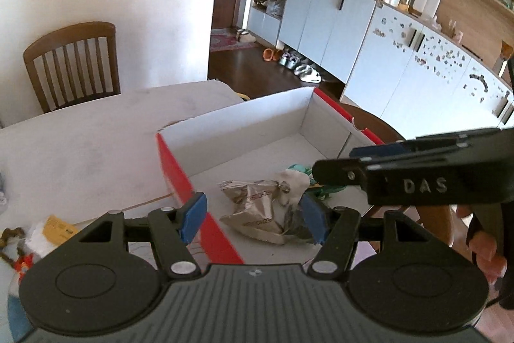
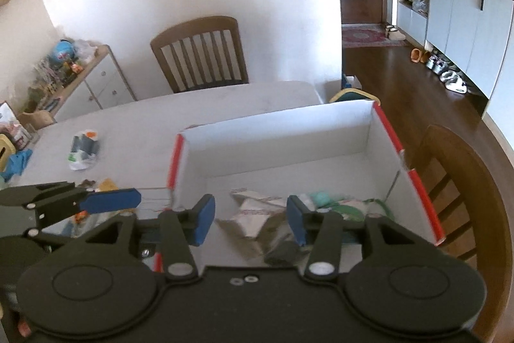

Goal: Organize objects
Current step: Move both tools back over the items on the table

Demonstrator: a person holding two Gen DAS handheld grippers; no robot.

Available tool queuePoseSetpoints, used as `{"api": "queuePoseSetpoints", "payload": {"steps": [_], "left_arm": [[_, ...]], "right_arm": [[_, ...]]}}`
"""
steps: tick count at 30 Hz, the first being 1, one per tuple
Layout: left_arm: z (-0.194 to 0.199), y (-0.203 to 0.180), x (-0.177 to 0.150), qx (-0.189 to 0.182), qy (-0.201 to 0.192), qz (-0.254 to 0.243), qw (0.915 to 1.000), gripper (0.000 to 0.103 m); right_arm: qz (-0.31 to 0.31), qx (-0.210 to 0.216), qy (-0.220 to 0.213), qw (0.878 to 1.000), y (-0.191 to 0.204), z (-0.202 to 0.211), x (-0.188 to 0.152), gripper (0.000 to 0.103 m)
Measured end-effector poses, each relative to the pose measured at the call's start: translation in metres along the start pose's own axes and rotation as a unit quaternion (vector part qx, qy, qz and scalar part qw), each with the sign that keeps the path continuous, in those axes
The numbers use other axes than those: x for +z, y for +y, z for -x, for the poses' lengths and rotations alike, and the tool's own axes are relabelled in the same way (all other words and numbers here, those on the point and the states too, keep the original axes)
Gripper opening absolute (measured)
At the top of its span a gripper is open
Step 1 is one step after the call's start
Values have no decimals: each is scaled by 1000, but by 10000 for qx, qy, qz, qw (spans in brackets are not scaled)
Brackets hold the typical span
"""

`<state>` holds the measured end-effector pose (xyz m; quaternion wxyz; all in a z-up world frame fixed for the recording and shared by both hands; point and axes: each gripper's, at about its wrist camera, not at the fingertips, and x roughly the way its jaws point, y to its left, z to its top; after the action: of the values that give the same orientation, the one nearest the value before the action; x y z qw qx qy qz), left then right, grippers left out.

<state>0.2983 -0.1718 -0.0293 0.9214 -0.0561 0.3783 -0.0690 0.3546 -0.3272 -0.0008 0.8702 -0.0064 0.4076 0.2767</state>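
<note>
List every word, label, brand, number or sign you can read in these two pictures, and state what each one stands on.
"DAS": raised letters on the black body of the right hand-held gripper, seen in the left wrist view.
Red print on the crumpled silver packet inside the red-edged box: too creased and blurred to read.
Dark print on the yellow tag on the table: too small to read.
Nothing else is legible.

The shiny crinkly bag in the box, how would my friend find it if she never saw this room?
Find the big open box with red edges on the white table. Look at its floor, at the end nearest the two grippers. The silver foil bag lies there crumpled, shiny and metallic, unlike the soft white and green things beside it.
</note>
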Motion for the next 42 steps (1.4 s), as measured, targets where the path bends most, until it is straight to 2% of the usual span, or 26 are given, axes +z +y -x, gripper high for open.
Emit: {"api": "queuePoseSetpoints", "payload": {"steps": [3, 7, 10, 12, 15, 20, 33, 35, 38, 42], "left_arm": [[15, 11, -4, 16, -57, 4, 10000, 68], [35, 31, -12, 81, -129, 96, 9998, 68], [50, 48, -18, 128, -197, 164, 9996, 68], [60, 59, -23, 181, -253, 184, 9993, 75], [74, 75, -29, 253, -335, 218, 9989, 78], [91, 101, -39, 341, -349, 269, 9984, 82], [115, 172, -63, 581, -426, 523, 9960, 85], [117, 183, -67, 593, -412, 569, 9958, 86], [117, 199, -74, 615, -334, 603, 9957, 94], [112, 219, -85, 662, -250, 654, 9953, 95]], "right_arm": [[43, 12, -146, 9999, 17, 8, -6, 60], [41, 60, -306, 9995, 38, 18, -12, 64], [10, 92, -407, 9991, 54, 23, -16, 72], [9, 102, -461, 9989, 64, 25, -19, 76], [-35, 148, -498, 9986, 78, 25, -25, 81], [43, 178, -505, 9986, 107, 20, -35, 85], [262, 311, -601, 9974, 175, 1, -51, 100], [368, 317, -591, 9971, 186, -4, -53, 100], [475, 309, -539, 9969, 197, -13, -55, 100], [544, 298, -374, 9974, 207, -30, -55, 101]]}}
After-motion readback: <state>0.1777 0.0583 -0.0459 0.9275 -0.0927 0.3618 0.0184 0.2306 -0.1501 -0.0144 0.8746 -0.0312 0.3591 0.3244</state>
